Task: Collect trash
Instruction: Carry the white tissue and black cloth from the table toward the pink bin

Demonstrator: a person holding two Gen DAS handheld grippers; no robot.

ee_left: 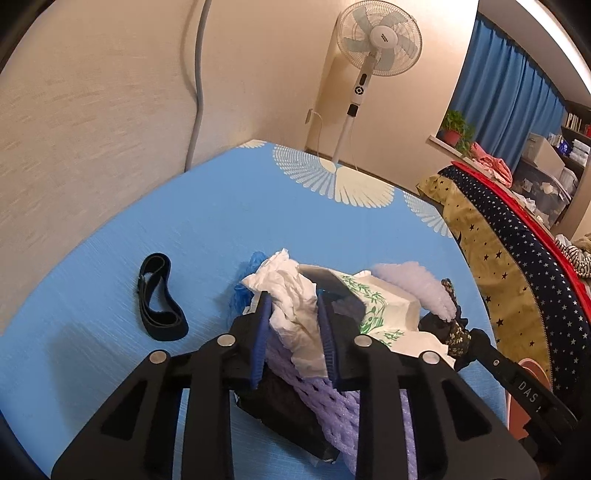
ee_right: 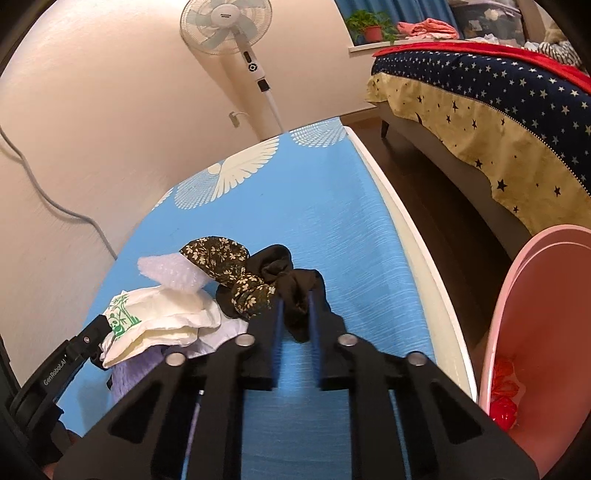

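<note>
A heap of trash lies on the blue-covered table point(ee_left: 207, 221). My left gripper point(ee_left: 293, 301) is shut on a crumpled white tissue point(ee_left: 295, 291) on top of the heap. Under it lie a purple foam net point(ee_left: 332, 398) and a black wrapper point(ee_left: 284, 406). A tissue pack with a green panda print point(ee_left: 380, 306) and bubble wrap point(ee_left: 424, 284) lie just to the right. My right gripper point(ee_right: 294, 297) is shut on a black cloth point(ee_right: 291, 277), which touches a floral scrunchie point(ee_right: 229, 266). The panda-print pack point(ee_right: 147, 317) lies to its left.
A black strap point(ee_left: 159, 306) lies alone on the table's left side. A pink bin point(ee_right: 546, 332) with red trash point(ee_right: 502, 402) inside stands on the floor off the table's right edge. Beyond are a star-patterned bed point(ee_right: 480, 110) and a standing fan point(ee_right: 229, 26).
</note>
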